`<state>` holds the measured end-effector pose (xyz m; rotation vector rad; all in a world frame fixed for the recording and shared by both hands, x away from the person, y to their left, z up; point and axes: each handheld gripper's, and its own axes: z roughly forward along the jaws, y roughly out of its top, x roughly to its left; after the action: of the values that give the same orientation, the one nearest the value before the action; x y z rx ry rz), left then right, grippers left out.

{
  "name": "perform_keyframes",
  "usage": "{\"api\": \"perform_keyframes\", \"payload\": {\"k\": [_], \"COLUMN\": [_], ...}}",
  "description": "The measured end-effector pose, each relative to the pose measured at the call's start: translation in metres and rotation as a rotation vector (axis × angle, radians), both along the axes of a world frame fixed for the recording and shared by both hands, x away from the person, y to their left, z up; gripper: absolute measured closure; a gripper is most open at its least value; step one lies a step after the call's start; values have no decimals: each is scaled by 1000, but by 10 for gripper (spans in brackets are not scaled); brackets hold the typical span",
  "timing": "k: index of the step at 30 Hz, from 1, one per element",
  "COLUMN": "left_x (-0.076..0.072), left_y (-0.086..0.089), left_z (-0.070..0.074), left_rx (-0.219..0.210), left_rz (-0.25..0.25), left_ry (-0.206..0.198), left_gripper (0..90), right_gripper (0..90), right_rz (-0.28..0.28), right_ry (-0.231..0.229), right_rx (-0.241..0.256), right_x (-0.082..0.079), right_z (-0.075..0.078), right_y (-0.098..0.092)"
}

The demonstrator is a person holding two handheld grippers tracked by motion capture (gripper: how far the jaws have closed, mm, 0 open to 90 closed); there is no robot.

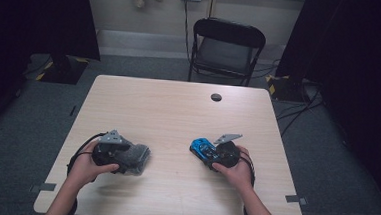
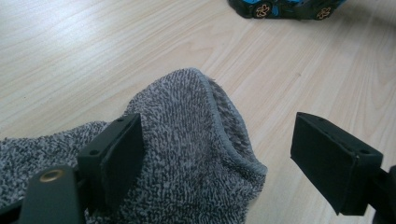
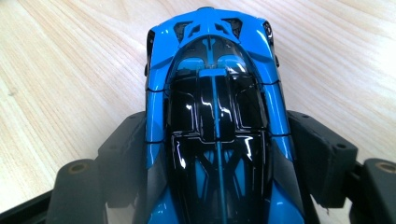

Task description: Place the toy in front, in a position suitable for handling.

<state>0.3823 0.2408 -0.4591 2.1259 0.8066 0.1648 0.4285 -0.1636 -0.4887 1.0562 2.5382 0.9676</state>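
Right gripper (image 3: 219, 154): jaws clamped on the blue toy car (image 3: 212, 107), at the table's (image 1: 178, 107) 5 o'clock (held steady, apparently for wiping).
Left gripper (image 2: 233, 158): jaws apart over the grey cloth (image 2: 187, 154), 7 o'clock.

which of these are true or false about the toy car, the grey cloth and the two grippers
1. The right gripper is closed on the blue toy car. True.
2. The left gripper is clamped shut on the grey cloth. False: its jaws stand open, the cloth between them.
3. The car lies upside down. False: its roof faces up.
4. The cloth lies on the wooden table. True.
5. A black chair stands beyond the table. True.
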Motion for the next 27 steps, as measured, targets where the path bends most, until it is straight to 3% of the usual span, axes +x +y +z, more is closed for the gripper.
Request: {"api": "perform_keyframes", "payload": {"k": [6,9,17,27], "left_x": [0,0,0,0], "left_y": [0,0,-1,-1], "left_z": [0,0,0,3], "left_rx": [-1,-2,4,-1], "left_rz": [4,3,2,-5], "left_ry": [0,0,-1,-11], "left_gripper": [171,173,173,172], "right_gripper": [265,265,265,265], "right_rz": [-11,-32,-38,-13], "right_ry": [-11,-14,-18,-18], "right_rx": [-14,10,17,11], "right_x": [-3,-2,3,19], "right_z": [2,4,17,28], "right_y": [-2,-6,-8,19]}}
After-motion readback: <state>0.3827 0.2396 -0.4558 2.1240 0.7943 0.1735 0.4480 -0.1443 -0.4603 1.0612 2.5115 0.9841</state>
